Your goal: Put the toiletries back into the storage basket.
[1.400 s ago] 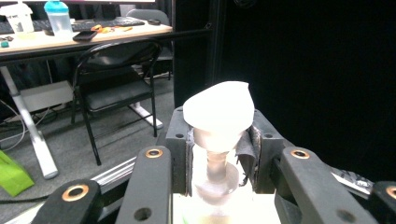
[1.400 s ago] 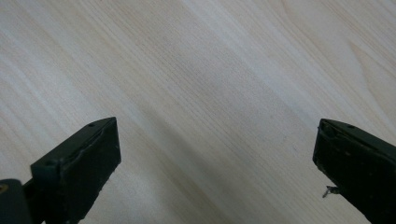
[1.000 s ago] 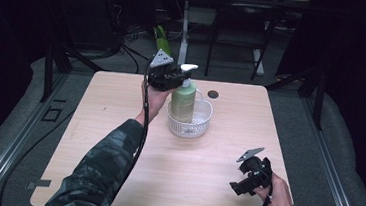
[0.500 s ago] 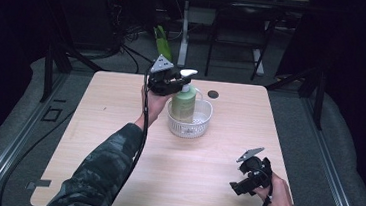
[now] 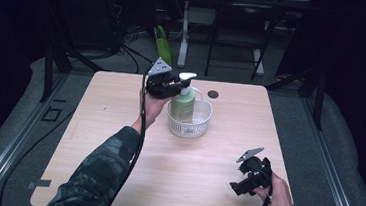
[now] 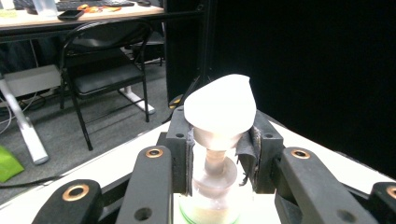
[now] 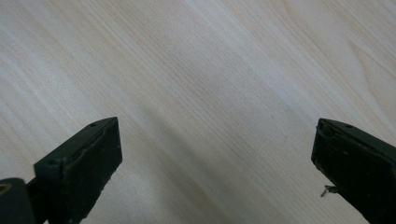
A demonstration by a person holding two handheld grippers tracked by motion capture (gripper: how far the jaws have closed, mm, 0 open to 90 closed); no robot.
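Observation:
A green soap bottle [image 5: 183, 105] with a white pump head [image 6: 219, 107] stands upright inside a white perforated basket [image 5: 202, 122] at the middle back of the wooden table [image 5: 120, 107]. My left gripper [image 5: 181, 87] comes in from the bottle's left and is shut on the bottle's neck just under the pump head. In the left gripper view its pads [image 6: 183, 154] press both sides of the neck. My right gripper [image 5: 236, 185] is held low over the table's front right, open wide. Its jaws frame bare wood [image 7: 215, 154].
A small black round disc [image 5: 213, 93] lies on the table behind the basket to the right. A green object [image 5: 163, 43] leans on the floor beyond the far edge. A black chair [image 6: 107, 70] and desk legs stand further back.
My left gripper and the bottle have sunk a little, so the bottle sits lower in the basket. The right gripper has stayed put.

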